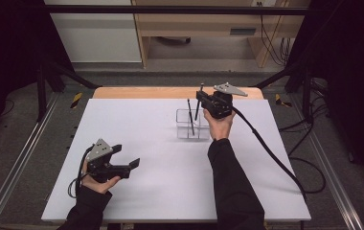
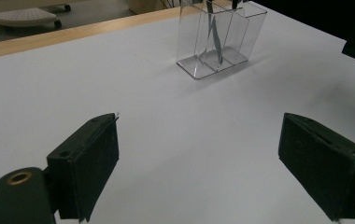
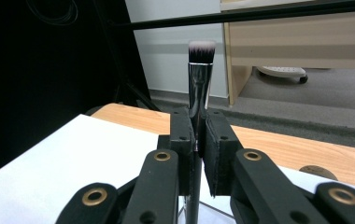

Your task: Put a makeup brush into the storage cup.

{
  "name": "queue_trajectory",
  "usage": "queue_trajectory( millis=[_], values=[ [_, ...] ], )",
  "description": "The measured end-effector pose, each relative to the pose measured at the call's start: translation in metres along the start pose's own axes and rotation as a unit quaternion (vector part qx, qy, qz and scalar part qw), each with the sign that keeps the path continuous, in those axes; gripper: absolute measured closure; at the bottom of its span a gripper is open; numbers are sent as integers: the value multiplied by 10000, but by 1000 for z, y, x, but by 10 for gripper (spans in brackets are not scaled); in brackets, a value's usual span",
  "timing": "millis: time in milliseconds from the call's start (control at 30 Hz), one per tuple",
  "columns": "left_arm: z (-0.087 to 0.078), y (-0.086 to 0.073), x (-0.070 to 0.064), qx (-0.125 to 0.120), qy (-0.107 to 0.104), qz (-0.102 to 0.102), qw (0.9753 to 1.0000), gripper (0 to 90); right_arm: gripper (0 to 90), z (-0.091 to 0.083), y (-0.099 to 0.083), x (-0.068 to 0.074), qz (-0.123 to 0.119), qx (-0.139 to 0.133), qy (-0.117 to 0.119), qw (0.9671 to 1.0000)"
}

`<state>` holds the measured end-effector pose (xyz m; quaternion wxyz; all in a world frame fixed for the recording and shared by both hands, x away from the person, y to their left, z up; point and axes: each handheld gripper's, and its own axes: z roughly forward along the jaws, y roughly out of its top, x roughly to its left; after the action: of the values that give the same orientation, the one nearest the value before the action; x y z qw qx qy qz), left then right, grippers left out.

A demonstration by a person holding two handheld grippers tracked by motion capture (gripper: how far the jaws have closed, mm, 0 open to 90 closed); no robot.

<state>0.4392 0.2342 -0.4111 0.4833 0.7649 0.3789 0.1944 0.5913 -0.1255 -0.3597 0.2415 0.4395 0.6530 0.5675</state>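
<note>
My right gripper (image 1: pixel 201 98) is shut on a makeup brush (image 1: pixel 197 113) and holds it upright, bristles up, with its lower end in or just above a clear acrylic organiser (image 1: pixel 185 125) at the table's far middle. In the right gripper view the brush (image 3: pixel 197 84) has a silver ferrule and pale-tipped bristles and stands pinched between the shut jaws of my right gripper (image 3: pixel 198 135). A second dark brush (image 1: pixel 190 115) leans inside the organiser. My left gripper (image 1: pixel 126 156) rests open near the front left, empty. From my left gripper (image 2: pixel 199 140) the organiser (image 2: pixel 194 46) stands well ahead.
A white mat (image 1: pixel 146 143) covers the table, with a wooden edge (image 1: pixel 137 92) at the far side. The right gripper's cable (image 1: pixel 276 158) trails across the right of the mat. Beyond the table stand a dark frame bar (image 1: pixel 170 9) and wooden furniture (image 1: pixel 204 24).
</note>
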Motion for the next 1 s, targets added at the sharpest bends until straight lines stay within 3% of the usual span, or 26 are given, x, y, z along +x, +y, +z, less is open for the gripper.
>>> queue_trajectory(
  millis=[1000],
  values=[
    [0,0,-1,-1,0,14,10000,119,838,14,-29,6,44,364,30,9993]
  ],
)
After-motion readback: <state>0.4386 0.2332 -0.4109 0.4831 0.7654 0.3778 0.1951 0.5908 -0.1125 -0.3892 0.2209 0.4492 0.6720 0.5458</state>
